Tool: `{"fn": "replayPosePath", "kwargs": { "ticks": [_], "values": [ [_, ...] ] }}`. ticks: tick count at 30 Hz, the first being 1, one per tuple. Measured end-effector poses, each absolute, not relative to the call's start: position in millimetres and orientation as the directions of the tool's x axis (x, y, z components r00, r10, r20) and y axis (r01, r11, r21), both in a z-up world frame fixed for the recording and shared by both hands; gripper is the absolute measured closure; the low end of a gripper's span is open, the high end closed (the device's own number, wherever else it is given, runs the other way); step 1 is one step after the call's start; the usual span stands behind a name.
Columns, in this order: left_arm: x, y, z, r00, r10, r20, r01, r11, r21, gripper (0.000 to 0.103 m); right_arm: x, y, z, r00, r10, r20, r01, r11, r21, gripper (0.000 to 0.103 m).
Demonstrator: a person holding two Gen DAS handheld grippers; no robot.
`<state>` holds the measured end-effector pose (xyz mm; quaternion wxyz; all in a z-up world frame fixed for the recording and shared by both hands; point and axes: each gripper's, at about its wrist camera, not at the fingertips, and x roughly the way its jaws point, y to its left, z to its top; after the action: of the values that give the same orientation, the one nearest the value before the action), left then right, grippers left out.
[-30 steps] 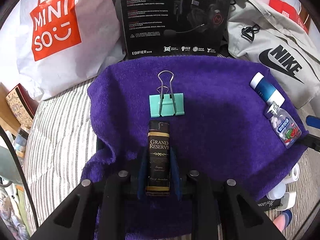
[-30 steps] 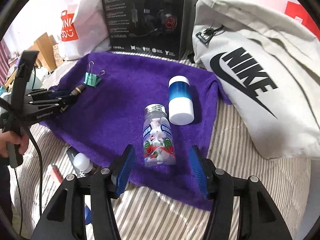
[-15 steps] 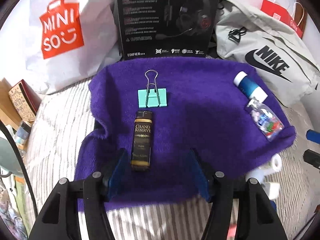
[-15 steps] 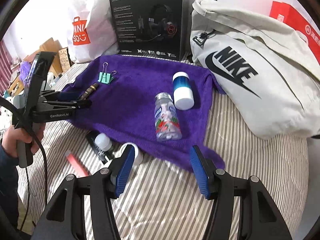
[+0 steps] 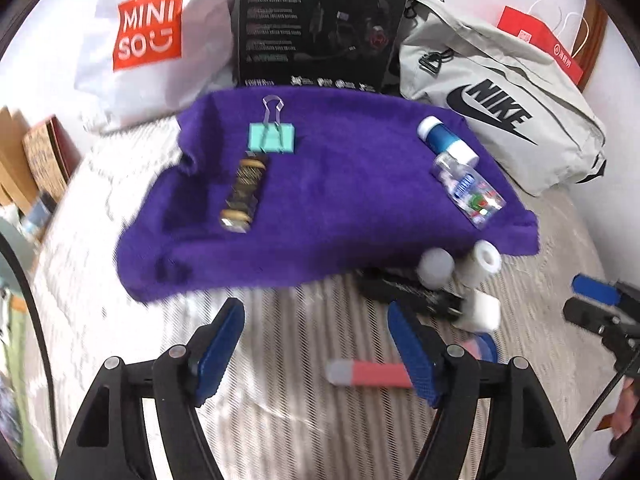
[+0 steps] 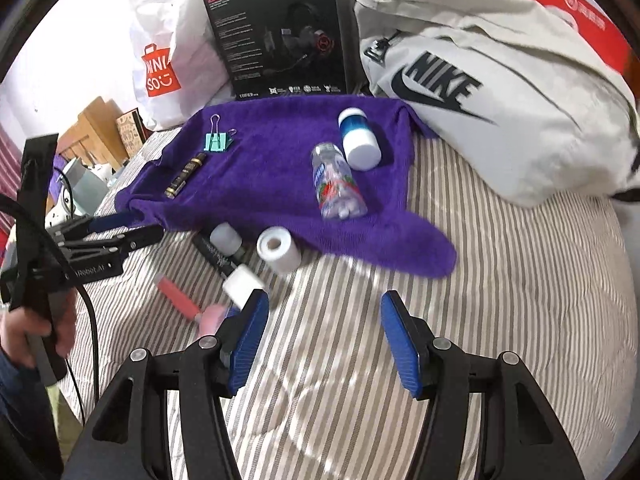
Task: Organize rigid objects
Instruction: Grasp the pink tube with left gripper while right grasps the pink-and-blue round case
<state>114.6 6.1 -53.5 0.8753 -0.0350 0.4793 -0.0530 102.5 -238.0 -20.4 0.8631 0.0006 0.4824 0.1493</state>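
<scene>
A purple towel [image 5: 332,184] is lying spread on a striped bed [image 6: 480,280], its far edge against the bags and box lined up along the bed's far side. On the towel's left part, a mint binder clip [image 5: 272,137] is sitting just beyond a dark lighter [image 5: 244,192] with gold lettering; the two are nearly touching end to end. On the towel's right part, a blue-and-white bottle [image 6: 357,136] and a clear candy bottle [image 6: 336,184] are lying side by side, touching or nearly so.

Off the towel's near edge, on bare bedding, a white tape roll [image 6: 279,249], a white-capped black tube [image 6: 224,252] and a pink tube [image 5: 370,373] are lying close together, still outside the towel.

The left gripper [image 5: 316,354] is hanging over the striped bedding in front of the towel's near edge, its jaws opening and standing apart with nothing gripped; the pink tube is lying by its right finger. In the right wrist view the same tool is seen at the left, held by a person's hand [image 6: 32,332].

The right gripper [image 6: 320,344] is hovering over bare bedding near the towel's near right corner, its jaws apart and holding nothing.

Beyond the towel are standing a white Miniso bag [image 5: 148,40], a black headset box [image 5: 320,24] and a grey Nike bag [image 6: 500,92].
</scene>
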Motion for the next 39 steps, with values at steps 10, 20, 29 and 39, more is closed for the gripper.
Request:
{"fn": "replayPosePath", "kwargs": {
  "ticks": [10,20,29,39],
  "values": [
    [97,-26,-79,0.508,-0.120,-0.853,0.065,0.993,-0.101,0.030,62,-259,-36,0.476,0.291,-0.830,-0.184,0.956,0.229,0.045],
    [86,-30,-81,0.479,-0.093,-0.873,0.098,0.994,-0.052,0.030,43,-263,-30,0.484,0.235,-0.843,-0.164,0.971,0.176,0.041],
    [61,-6,-82,0.466,-0.070,-0.882,0.091,0.995,-0.031,0.030,46,-249,-14,0.476,0.222,-0.851,-0.220,0.967,0.129,0.040],
    [56,-6,-81,0.495,-0.077,-0.866,0.114,0.993,-0.023,0.042,35,-242,3,0.467,0.243,-0.851,-0.279,0.953,0.119,0.040]
  ]
}}
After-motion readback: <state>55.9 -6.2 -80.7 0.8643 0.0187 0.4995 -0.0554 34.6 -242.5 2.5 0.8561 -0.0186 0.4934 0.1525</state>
